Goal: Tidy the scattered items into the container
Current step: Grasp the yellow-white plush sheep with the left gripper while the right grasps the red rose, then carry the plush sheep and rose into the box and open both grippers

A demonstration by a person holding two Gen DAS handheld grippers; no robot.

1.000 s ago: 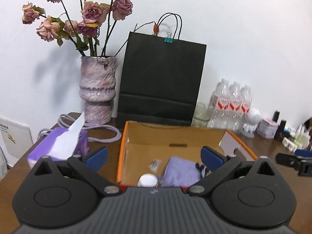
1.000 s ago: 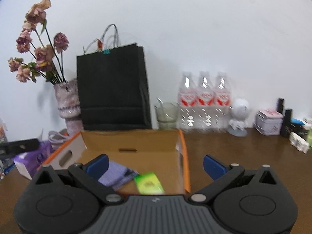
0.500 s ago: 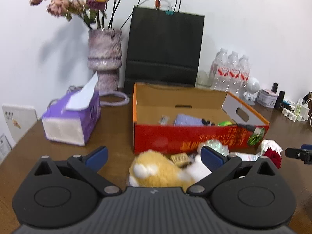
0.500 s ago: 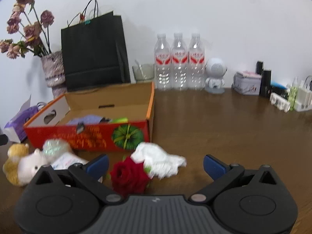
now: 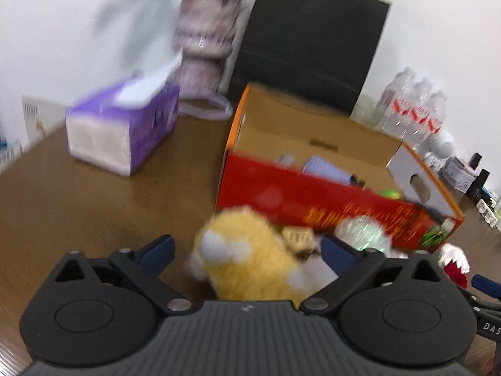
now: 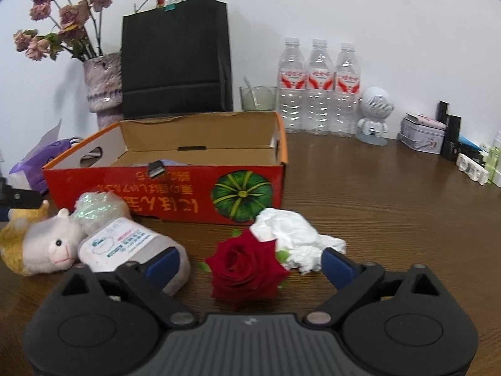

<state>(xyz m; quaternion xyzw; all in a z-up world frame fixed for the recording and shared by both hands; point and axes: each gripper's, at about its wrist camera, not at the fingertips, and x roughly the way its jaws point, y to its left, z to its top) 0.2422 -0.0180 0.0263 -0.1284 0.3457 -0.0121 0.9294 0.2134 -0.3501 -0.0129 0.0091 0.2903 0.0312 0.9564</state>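
both claws spread, empty: left gripper (image 5: pixel 247 252) over blurred yellow plush (image 5: pixel 250 266), right gripper (image 6: pixel 250 264) over red rose (image 6: pixel 245 266).

Pretty blurry, but the left gripper (image 5: pixel 247 252) is wide open around a yellow plush toy (image 5: pixel 250 266) on the bench (image 5: pixel 94 200), just in front of the red box (image 5: pixel 313 194).

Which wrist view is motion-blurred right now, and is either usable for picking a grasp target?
Left wrist view: heavy motion blur; the plush toy and red box are smeared, with fisheye bending at the edges. Right wrist view: sharp; the red rose and crumpled tissue are crisp, so usable.
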